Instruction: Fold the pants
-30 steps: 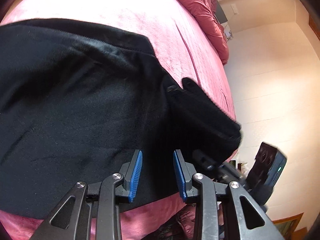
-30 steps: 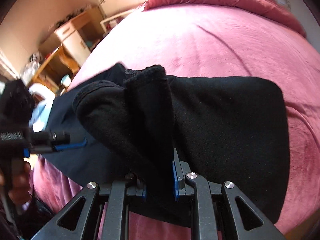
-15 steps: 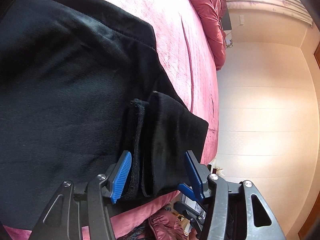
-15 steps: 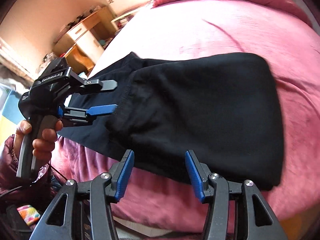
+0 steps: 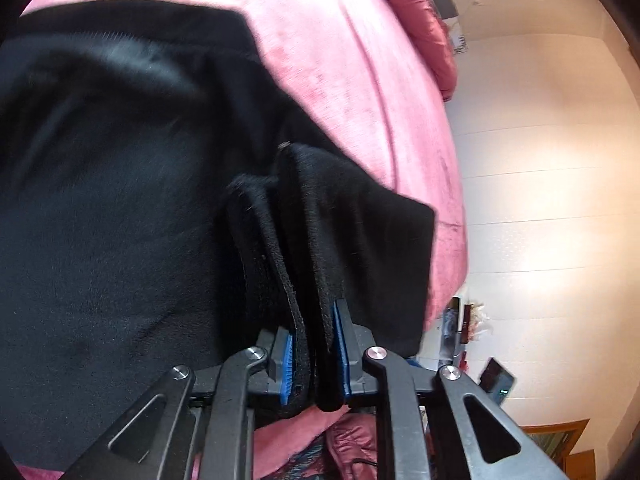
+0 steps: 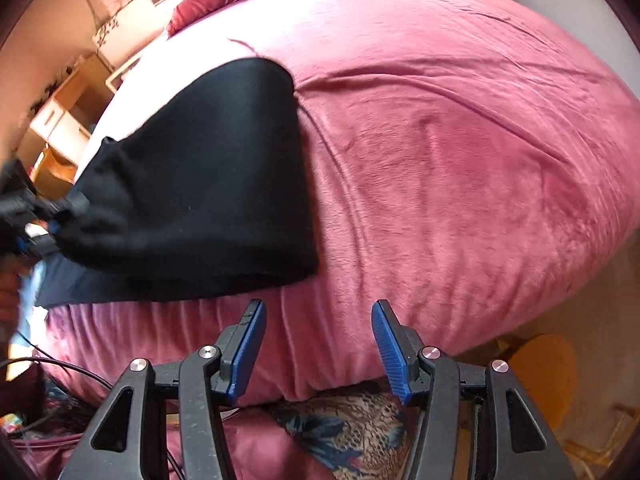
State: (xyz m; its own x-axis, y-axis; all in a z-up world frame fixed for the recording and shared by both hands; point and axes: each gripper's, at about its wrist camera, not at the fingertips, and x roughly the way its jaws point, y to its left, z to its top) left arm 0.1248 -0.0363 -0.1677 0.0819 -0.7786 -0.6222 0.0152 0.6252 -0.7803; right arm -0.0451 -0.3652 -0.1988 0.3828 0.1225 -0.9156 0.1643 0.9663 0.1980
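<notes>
Black pants [image 5: 120, 200] lie folded on a pink bed [image 5: 352, 60]. My left gripper [image 5: 314, 320] is closing, and its blue pads pinch the doubled hem edges of the pants between them. In the right wrist view the pants [image 6: 208, 176] spread over the bed's left part, and the left gripper [image 6: 28, 216] holds their near-left corner, slightly raised. My right gripper [image 6: 318, 306] stands open over the bed's front edge. It is just right of the pants' fold, with nothing between its fingers.
A bunched pink quilt [image 5: 424, 8] lies at the bed's head. Wooden furniture [image 6: 60, 120] stands beyond the bed's left side. A patterned cloth [image 6: 348, 420] and a yellow stool [image 6: 548, 372] sit below the front edge. A cable [image 6: 60, 366] trails at the lower left.
My right gripper let go of the pants' edge, opened and slid right, off the cloth. My left gripper moved onto the same edges, widened, then closed on them.
</notes>
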